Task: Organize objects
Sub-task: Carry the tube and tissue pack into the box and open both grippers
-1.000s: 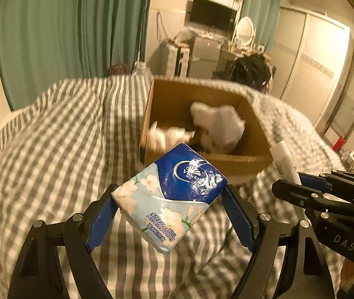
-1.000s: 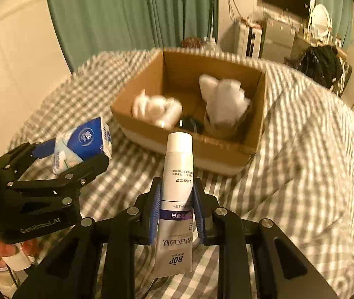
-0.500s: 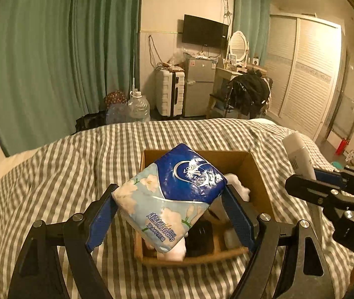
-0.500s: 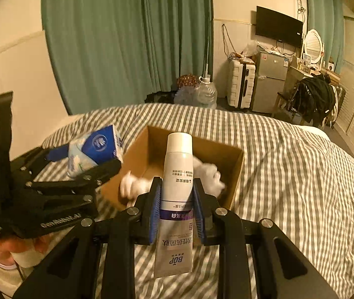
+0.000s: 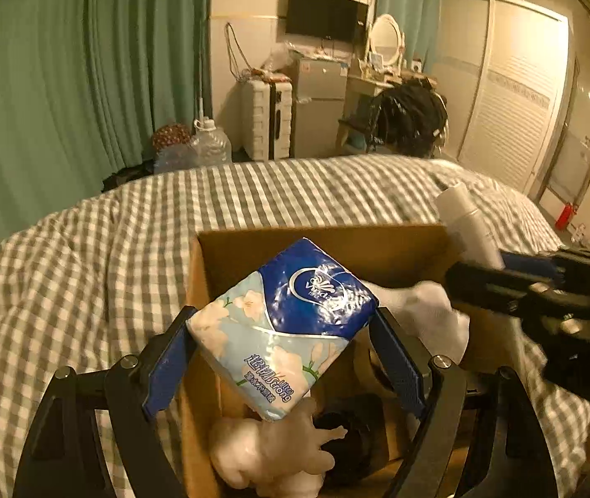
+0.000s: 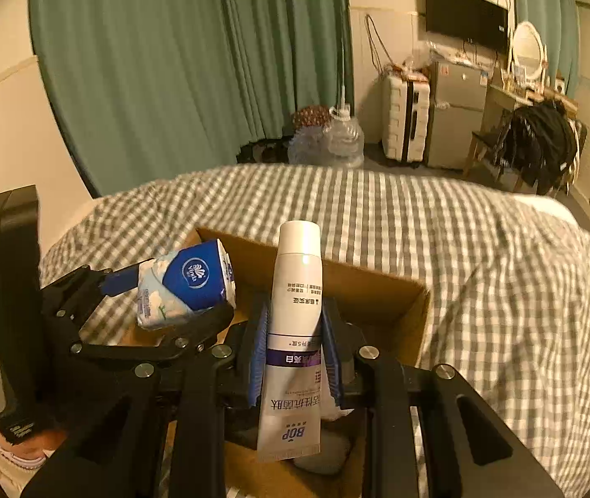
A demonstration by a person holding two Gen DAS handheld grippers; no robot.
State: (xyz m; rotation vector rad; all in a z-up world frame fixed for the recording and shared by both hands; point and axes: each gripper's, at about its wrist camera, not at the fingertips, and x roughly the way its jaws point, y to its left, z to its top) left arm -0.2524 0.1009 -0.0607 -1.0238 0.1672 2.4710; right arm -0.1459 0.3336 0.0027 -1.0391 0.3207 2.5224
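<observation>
both loads held over the cardboard box (image 5: 378, 245), release step pending.
left gripper (image 5: 282, 357) pinched on tissue pack (image 5: 282, 323) above the box interior; right gripper (image 6: 295, 357) clamped on white tube (image 6: 295, 323), likewise over it; next, probably lowered and let go.

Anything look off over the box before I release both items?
Nothing damaged or spilled. The tissue pack sits tilted, corner-down, in the left claw over the cardboard box. The white tube stands cap-up in the right claw. White items in the box look loosely piled.
</observation>
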